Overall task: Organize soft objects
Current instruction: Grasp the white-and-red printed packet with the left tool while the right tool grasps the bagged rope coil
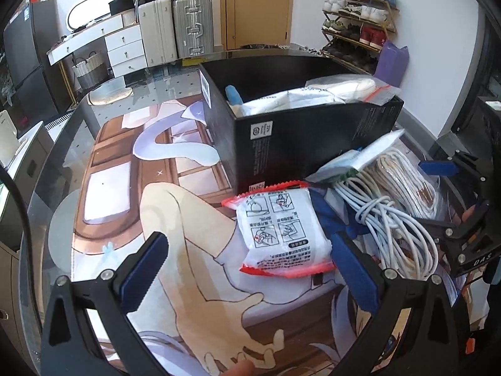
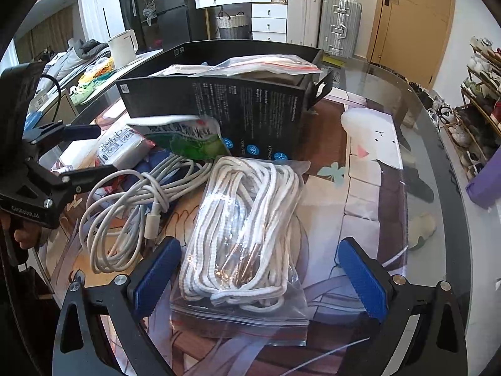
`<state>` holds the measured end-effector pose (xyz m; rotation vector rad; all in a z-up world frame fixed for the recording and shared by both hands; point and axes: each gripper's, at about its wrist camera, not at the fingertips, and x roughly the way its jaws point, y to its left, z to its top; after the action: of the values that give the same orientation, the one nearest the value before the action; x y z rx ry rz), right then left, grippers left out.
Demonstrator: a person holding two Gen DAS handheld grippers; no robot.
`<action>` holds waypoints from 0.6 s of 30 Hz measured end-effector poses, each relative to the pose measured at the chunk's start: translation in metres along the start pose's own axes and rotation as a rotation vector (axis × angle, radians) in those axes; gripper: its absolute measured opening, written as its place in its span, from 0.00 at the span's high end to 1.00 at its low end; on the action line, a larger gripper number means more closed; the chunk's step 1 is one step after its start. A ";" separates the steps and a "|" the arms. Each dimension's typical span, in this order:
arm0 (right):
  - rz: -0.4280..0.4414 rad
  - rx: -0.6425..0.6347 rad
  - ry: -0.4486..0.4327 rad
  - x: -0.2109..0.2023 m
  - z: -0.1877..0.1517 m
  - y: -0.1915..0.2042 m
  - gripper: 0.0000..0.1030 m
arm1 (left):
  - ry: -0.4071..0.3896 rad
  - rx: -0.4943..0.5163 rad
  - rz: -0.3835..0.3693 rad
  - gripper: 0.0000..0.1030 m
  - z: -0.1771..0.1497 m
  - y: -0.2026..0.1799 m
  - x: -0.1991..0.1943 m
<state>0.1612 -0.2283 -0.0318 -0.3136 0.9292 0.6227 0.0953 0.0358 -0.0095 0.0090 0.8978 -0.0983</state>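
Right gripper [image 2: 256, 277]: jaws wide, straddling bagged white cord [image 2: 247, 228]
Left gripper [image 1: 247, 269]: jaws wide, near red-edged packet [image 1: 281, 228]
Left to do: loose cable [image 2: 131, 213], green packet [image 2: 191, 139]
Done: far black box [image 1: 300, 125] holds several packets

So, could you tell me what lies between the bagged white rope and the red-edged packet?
The loose coil of white cable lies between the bagged white rope and the red-edged packet, clearest in the right wrist view.

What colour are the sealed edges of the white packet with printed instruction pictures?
Red-orange, on the white packet; clearest in the left wrist view.
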 end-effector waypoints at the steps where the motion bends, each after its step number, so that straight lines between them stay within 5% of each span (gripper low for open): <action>1: -0.001 0.001 -0.004 0.000 0.000 0.000 0.01 | 0.004 0.001 0.000 0.00 0.000 -0.001 0.000; 6: 0.002 0.002 -0.026 -0.001 0.002 0.000 0.10 | 0.036 -0.005 -0.005 0.00 0.000 -0.001 0.006; 11: 0.017 -0.012 -0.044 -0.003 0.004 0.002 0.40 | 0.041 -0.008 -0.019 0.01 -0.002 -0.001 0.006; 18: 0.027 -0.012 -0.047 -0.004 0.003 0.000 0.49 | 0.037 -0.004 -0.023 0.02 -0.002 -0.001 0.004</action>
<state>0.1609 -0.2285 -0.0266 -0.2970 0.8862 0.6577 0.0960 0.0343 -0.0136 -0.0037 0.9353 -0.1182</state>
